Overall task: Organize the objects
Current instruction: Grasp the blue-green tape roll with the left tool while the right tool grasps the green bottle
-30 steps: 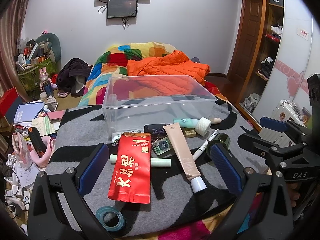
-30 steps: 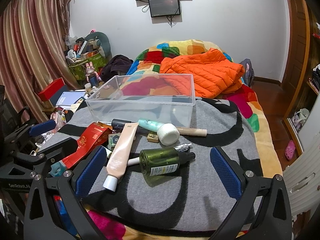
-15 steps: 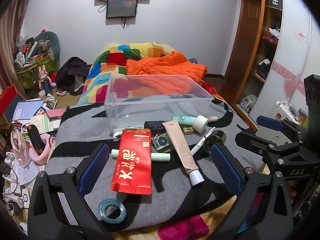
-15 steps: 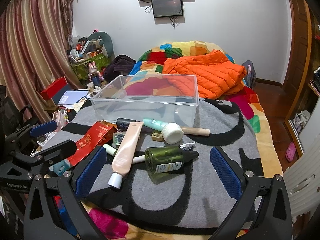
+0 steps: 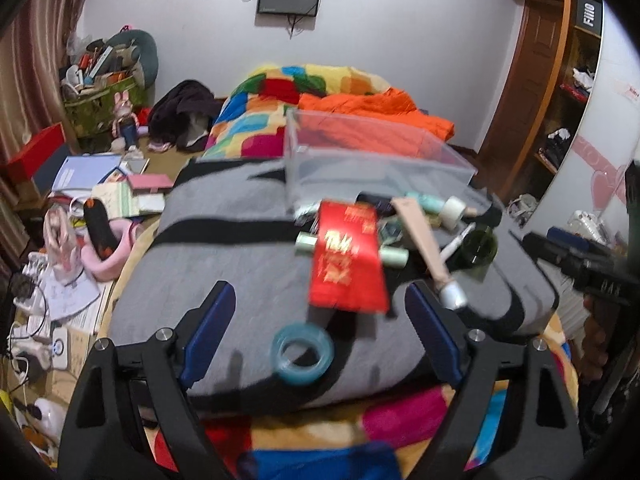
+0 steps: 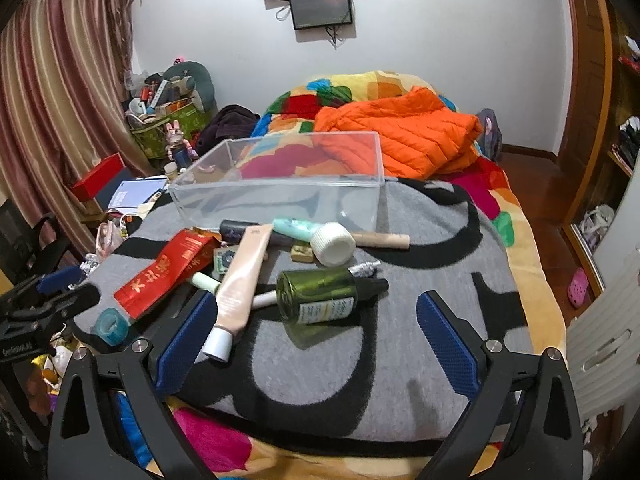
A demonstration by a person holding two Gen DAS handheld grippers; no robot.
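Toiletries lie heaped on the grey blanket before the clear bin, a tape roll near its front edge, while left gripper and right gripper hover wide open, empty.

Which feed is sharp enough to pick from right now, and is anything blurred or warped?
Left wrist view: motion-smeared, the red packet print unreadable and the tape roll soft. Right wrist view: crisp, the green bottle label edges clear, mild glare on the clear bin. Both: fisheye bending at the edges.
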